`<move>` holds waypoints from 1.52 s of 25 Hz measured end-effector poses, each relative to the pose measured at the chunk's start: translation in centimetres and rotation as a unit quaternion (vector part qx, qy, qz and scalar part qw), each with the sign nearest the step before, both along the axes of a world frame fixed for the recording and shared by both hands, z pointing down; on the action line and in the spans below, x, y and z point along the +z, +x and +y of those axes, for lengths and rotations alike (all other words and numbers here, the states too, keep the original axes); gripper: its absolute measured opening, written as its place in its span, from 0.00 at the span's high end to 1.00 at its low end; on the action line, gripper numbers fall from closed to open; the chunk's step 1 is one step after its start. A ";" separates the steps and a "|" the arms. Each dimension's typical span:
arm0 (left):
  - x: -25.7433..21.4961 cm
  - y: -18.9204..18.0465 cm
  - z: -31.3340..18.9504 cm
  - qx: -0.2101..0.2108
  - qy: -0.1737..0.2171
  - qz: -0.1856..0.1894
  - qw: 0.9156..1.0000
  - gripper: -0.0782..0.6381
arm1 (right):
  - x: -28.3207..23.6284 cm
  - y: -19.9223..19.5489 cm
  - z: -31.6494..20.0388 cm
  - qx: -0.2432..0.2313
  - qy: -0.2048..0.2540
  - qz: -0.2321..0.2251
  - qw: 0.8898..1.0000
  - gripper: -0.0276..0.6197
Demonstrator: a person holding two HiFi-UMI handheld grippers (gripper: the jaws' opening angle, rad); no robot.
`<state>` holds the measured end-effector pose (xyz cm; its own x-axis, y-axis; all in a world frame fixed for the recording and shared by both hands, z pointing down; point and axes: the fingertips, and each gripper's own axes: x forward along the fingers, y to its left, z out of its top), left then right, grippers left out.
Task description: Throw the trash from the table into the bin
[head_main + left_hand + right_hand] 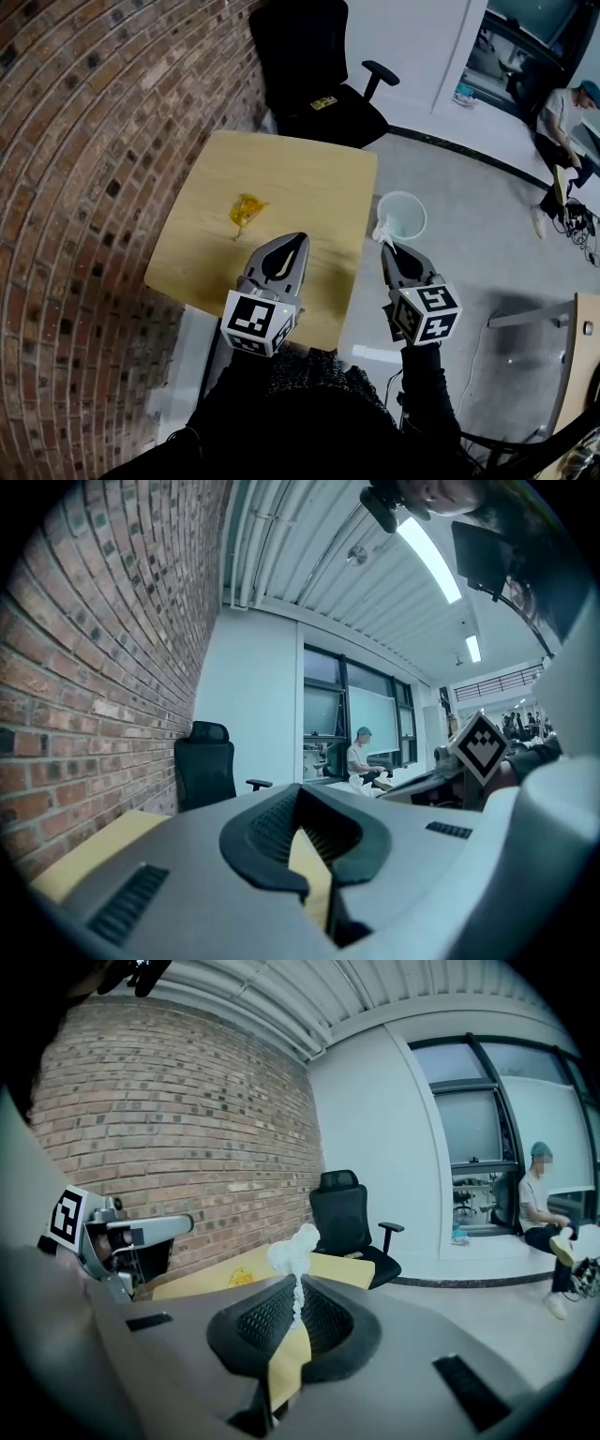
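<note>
Our right tongs point(387, 249) pinch a white wad point(382, 230) near the bin point(421, 214); left tongs point(301, 238) pressed together. Next, we drop it in.

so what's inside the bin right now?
No trash shows in the visible part of the bin; its inside looks pale. Its near-left part is covered by the white tissue pinched in the right gripper.

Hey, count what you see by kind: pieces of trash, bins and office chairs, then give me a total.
Trash: 2, a yellow wrapper on the table and a white tissue in the right gripper
Bin: 1
Office chair: 1
Total: 4
</note>
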<state>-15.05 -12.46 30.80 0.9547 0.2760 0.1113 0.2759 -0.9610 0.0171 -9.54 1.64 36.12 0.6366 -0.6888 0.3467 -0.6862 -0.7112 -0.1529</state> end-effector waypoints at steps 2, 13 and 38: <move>0.0 -0.2 2.2 0.003 0.000 0.001 1.000 0.88 | -0.1 -0.3 1.9 -0.002 0.001 0.001 1.000 0.93; 0.3 -0.4 9.1 0.006 0.009 -0.001 1.000 0.88 | -0.3 -0.5 9.2 0.005 0.003 0.018 1.000 0.93; 1.0 12.6 11.5 -0.022 0.001 0.004 1.000 0.88 | 0.5 15.0 12.4 0.000 0.001 0.019 1.000 0.93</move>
<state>-2.48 -0.94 31.84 0.9667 0.2342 0.1036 0.2341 -0.9721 0.0134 5.45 14.05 36.61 0.6495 -0.6893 0.3211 -0.6914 -0.7111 -0.1280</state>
